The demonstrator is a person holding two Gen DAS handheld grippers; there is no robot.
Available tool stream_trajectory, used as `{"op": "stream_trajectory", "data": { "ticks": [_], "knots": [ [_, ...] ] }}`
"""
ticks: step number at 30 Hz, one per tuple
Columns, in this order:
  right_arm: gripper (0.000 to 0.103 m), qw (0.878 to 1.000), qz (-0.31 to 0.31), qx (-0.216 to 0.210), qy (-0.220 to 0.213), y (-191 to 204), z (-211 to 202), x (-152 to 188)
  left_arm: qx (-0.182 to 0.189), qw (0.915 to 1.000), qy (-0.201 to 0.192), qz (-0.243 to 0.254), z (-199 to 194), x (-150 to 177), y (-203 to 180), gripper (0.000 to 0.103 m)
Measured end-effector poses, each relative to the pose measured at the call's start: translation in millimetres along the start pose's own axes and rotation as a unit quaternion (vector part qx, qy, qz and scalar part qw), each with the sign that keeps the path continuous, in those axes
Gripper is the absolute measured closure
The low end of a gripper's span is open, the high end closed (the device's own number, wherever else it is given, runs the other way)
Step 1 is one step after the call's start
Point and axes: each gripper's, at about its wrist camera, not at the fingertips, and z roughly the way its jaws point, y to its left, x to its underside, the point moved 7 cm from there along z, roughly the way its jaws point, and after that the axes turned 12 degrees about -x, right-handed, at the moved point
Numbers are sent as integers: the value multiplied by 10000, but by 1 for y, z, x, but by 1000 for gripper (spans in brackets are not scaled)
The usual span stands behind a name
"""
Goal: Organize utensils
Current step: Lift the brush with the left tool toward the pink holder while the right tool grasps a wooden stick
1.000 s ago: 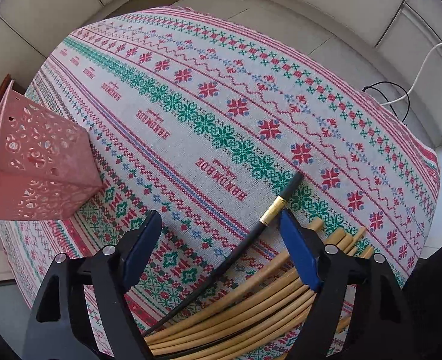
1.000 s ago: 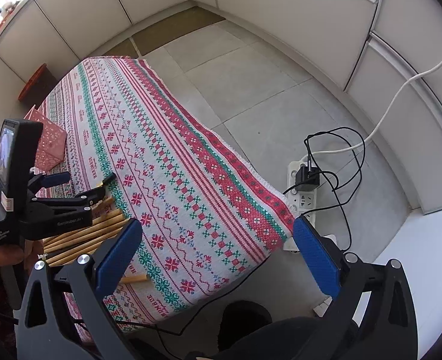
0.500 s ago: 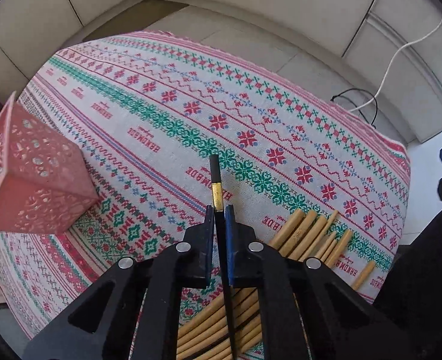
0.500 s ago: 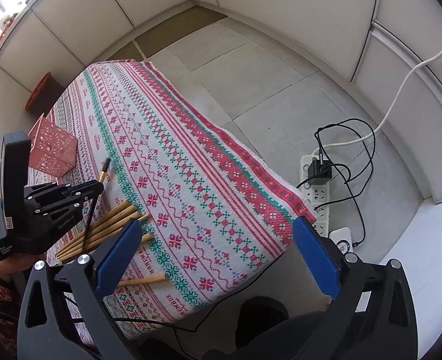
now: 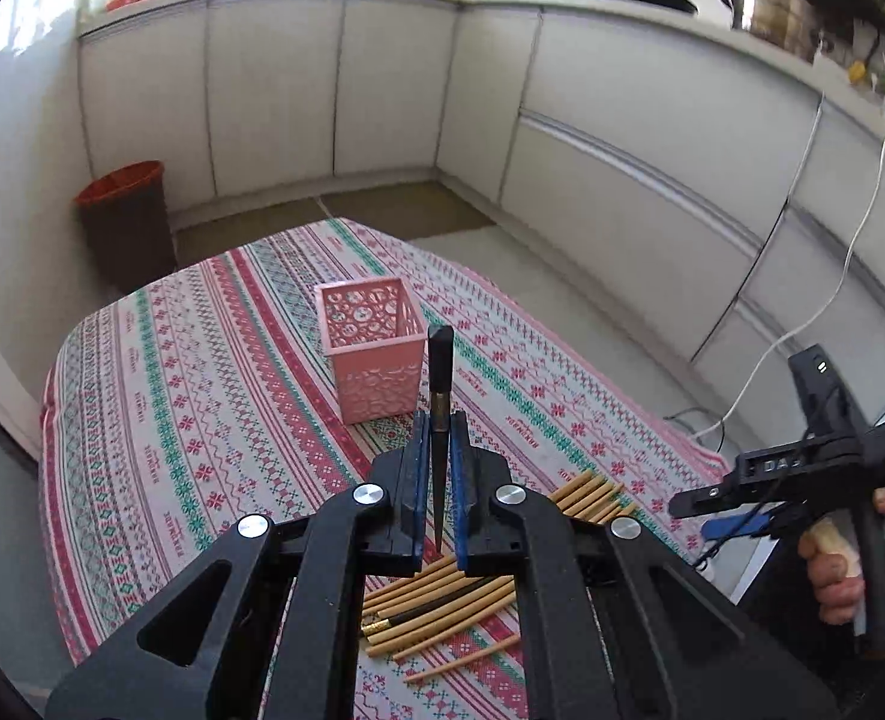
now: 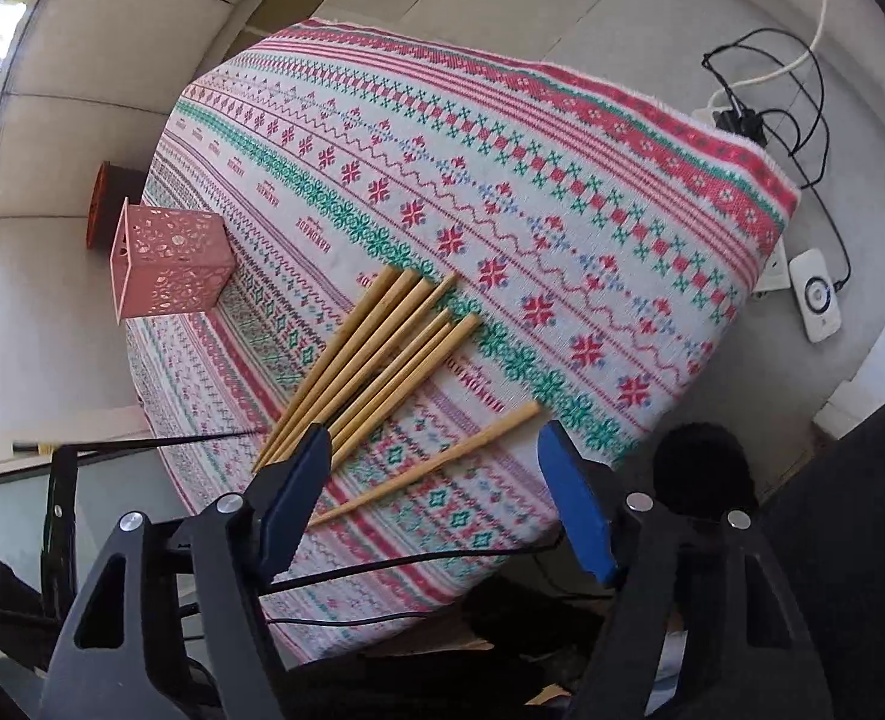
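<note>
Left gripper (image 5: 436, 468): fingers clenched on a black chopstick (image 5: 440, 396), held above the desk (image 5: 214, 420), its butt end towards the pink basket (image 5: 376, 360).
Right gripper (image 6: 436, 498): fingers closing, nothing between them; over a lone chopstick (image 6: 430, 462).
Bamboo chopsticks (image 6: 376, 354): bunched on the desk, near the basket.

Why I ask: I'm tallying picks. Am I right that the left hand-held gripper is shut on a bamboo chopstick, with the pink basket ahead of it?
Not quite. The left hand-held gripper is shut on a black chopstick, not bamboo; the left wrist view shows it. The pink basket is indeed ahead.
</note>
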Motion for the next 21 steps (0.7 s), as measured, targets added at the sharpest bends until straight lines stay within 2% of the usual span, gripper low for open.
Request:
{"op": "stream_trajectory", "data": {
  "ticks": [1, 6, 12, 19, 20, 21],
  "knots": [
    [37, 9999, 94, 25, 29, 0, 3, 5, 49, 9998, -102, -131, -11, -1, 8, 97],
    [71, 9966, 723, 374, 119, -17, 25, 20, 110, 9974, -555, -450, -48, 4, 25, 97],
    [79, 9872, 1441, 671, -81, -35, 47, 25, 113, 9937, -989, -523, -82, 4, 48, 97],
    [79, 9780, 1854, 858, -417, -25, 57, 12, 223, 9895, -1196, -781, -99, 3, 70, 97],
    [80, 9763, 1913, 913, -449, -24, 55, 9, 243, 9889, -1230, -795, -101, 2, 71, 97],
    [88, 9741, 1945, 1047, -485, -23, 56, 9, 259, 9884, -1259, -809, -102, 2, 71, 97]
  ]
}}
